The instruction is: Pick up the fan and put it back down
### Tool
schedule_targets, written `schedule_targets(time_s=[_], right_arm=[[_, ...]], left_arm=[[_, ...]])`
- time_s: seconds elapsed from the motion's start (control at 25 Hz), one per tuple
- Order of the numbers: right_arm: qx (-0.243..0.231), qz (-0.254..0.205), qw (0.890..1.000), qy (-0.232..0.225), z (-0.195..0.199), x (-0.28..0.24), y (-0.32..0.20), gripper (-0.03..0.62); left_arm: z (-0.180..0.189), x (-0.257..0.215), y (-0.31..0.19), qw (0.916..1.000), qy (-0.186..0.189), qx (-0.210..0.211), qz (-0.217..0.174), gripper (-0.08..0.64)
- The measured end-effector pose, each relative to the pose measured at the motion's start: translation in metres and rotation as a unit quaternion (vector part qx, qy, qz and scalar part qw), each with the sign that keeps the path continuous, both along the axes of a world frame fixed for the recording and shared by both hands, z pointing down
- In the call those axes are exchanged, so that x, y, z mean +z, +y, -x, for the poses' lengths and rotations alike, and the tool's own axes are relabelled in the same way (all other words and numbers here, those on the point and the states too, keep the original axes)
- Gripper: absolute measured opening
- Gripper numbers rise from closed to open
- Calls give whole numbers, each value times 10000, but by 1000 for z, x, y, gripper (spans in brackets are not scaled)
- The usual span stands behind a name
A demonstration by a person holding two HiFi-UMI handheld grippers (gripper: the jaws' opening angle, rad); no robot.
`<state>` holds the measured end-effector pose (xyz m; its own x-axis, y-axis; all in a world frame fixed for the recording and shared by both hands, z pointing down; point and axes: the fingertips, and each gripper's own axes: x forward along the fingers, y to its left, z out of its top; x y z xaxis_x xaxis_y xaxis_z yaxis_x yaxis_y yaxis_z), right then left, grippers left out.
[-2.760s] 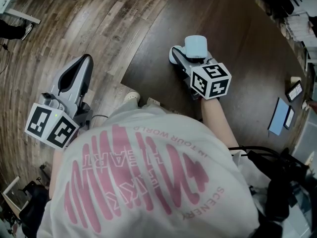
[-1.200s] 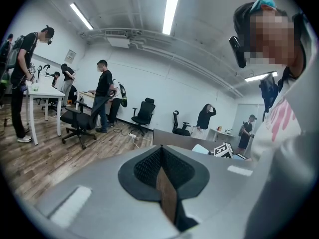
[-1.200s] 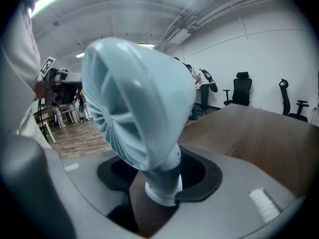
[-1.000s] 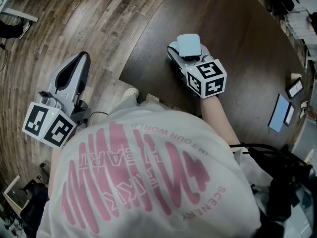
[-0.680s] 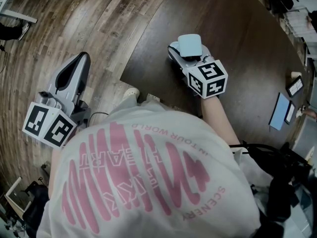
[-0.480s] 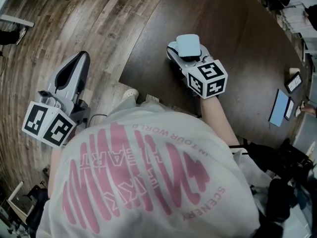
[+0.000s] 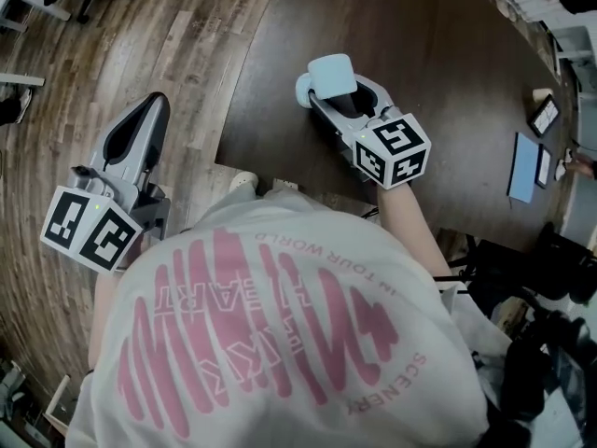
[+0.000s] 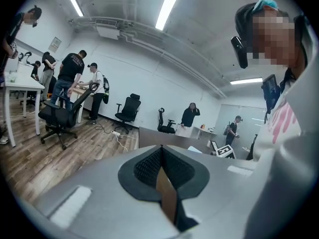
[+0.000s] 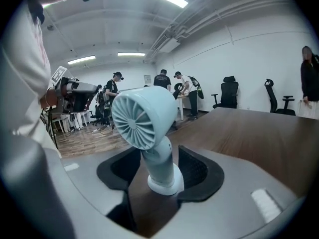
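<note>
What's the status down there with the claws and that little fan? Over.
Left claw shut, empty. Right claw has just been opening, loose around the fan. It stands upright on the table. Nothing blocking.

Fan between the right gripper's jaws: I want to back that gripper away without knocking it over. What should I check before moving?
1. Fan stands upright with its base on the table: ok.
2. Right gripper has let go: its jaws have just been opening, with the fan's stem between them. A gap shows on one side: ok. Whether the other pad is clear of the stem: cannot tell.
3. Fan sits in from the table's edge in the head view: ok.
4. Left gripper is out of the way, shut and empty, off beside the table: ok.
5. Fan's head overhangs the jaws, so a lift could catch it: not ok; draw straight back.
</note>
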<state>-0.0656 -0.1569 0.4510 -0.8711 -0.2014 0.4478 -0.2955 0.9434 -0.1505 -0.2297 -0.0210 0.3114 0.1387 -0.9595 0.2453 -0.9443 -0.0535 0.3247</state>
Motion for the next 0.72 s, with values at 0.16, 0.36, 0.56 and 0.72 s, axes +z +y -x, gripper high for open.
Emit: schedule_targets(time_s=[0.16, 0.36, 0.56, 0.72], right_arm=[[262, 36, 9994, -218, -19, -9, 1, 229], [700, 127, 9965, -433, -47, -20, 1, 167], [1394, 296, 9854, -933, -86, -45, -10, 25], [1741, 252, 9755, -1319, -111, -70, -13, 6]], left_arm=[[-14, -2, -18, 9992, 51, 381, -86, 18], [-33, -2, -35, 9961, 118, 868, -120, 18], [-55, -7, -57, 9913, 165, 1290, -208, 18], [-73, -14, -69, 9862, 163, 1613, -341, 18]])
